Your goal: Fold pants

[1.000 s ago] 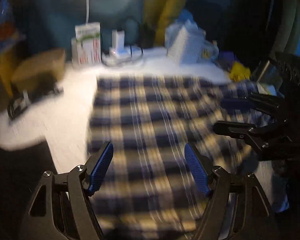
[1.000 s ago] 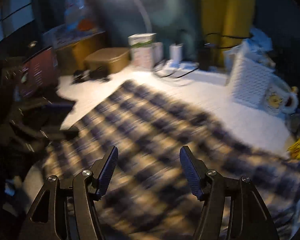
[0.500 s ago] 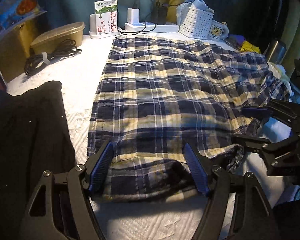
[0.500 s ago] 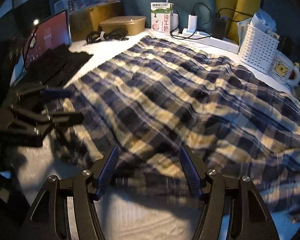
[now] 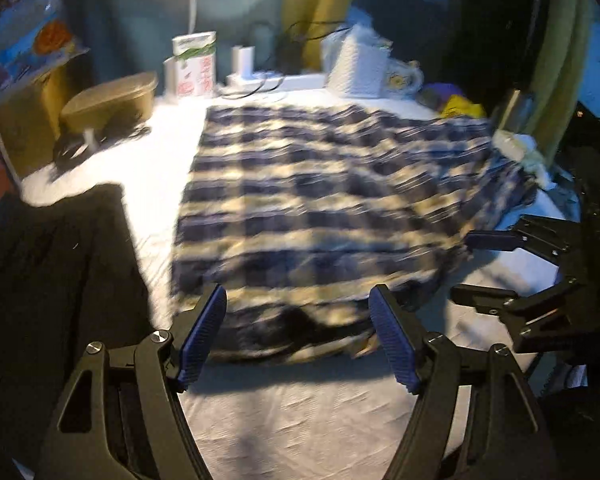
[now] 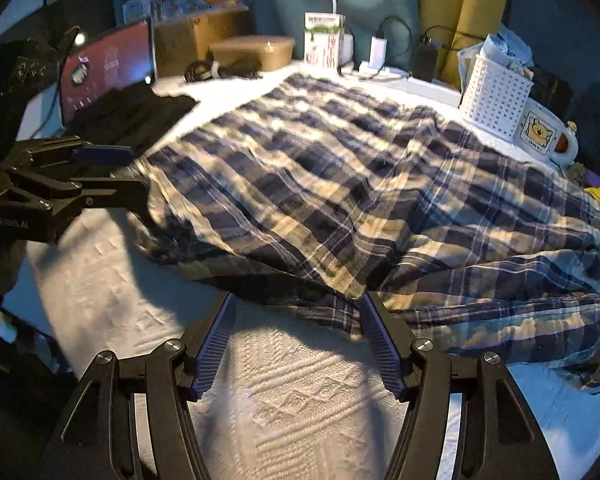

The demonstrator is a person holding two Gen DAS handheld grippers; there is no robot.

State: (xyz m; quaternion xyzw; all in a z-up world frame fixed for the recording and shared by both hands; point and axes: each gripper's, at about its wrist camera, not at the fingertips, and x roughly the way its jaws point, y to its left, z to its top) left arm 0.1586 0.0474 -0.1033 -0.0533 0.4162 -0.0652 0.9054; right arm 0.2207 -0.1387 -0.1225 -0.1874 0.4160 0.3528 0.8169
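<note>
White bedspread (image 6: pixel 300 400) | plaid pants (image 6: pixel 340 200) | mug (image 6: pixel 540 134) sharp right-view only

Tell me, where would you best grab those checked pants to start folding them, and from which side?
Probably at the near hem of the plaid pants, coming in low from the front edge of the white bedspread. That edge lies loose and slightly lifted just ahead of the open right hand-held gripper, so one finger could slip under it. The open left hand-held gripper faces the same hem further along.
</note>
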